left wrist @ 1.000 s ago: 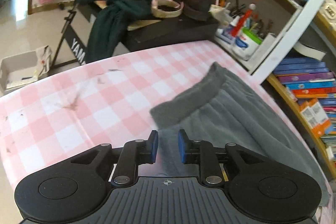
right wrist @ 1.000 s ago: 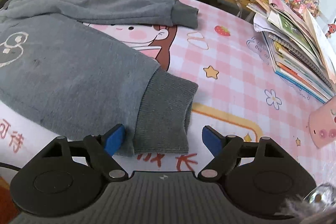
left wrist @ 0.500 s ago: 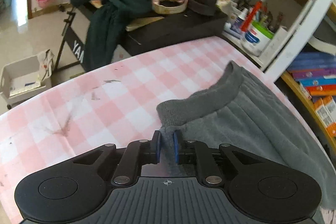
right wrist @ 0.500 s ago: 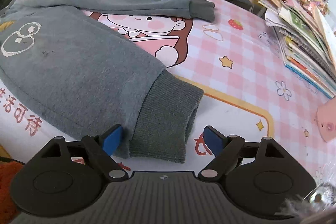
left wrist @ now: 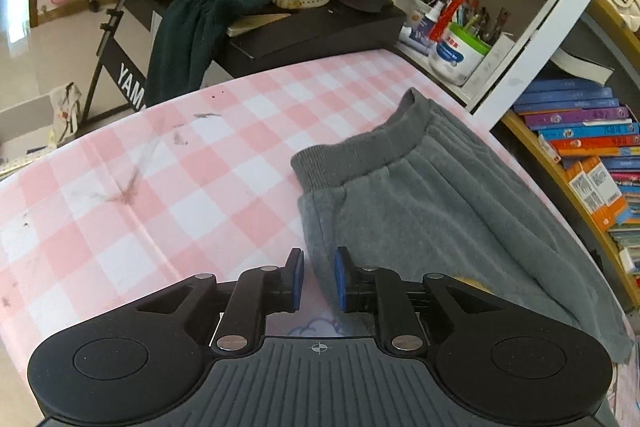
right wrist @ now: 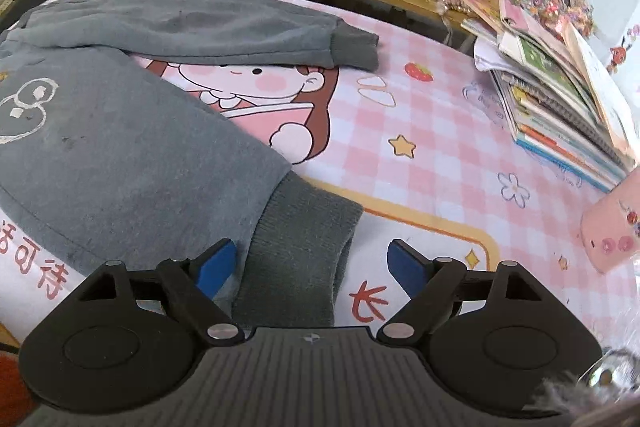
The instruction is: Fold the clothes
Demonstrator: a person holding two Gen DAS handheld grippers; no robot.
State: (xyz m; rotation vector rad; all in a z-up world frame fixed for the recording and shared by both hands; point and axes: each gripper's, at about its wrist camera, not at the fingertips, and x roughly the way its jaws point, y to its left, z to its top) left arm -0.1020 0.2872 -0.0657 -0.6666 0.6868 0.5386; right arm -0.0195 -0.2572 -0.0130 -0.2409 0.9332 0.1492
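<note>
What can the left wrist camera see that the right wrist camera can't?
Only the left wrist view shows the waistband and the dark green cloth hanging off a stand. Only the right wrist view shows the leg cuffs and a stack of books. Both show the grey trousers on the pink checked cover.

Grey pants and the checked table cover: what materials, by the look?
Grey pants: soft fleece-like knit, matte and fuzzy, with ribbed cuff and gathered waistband. Table cover: likely printed vinyl or coated cloth; smooth, faint sheen, scuff marks.
</note>
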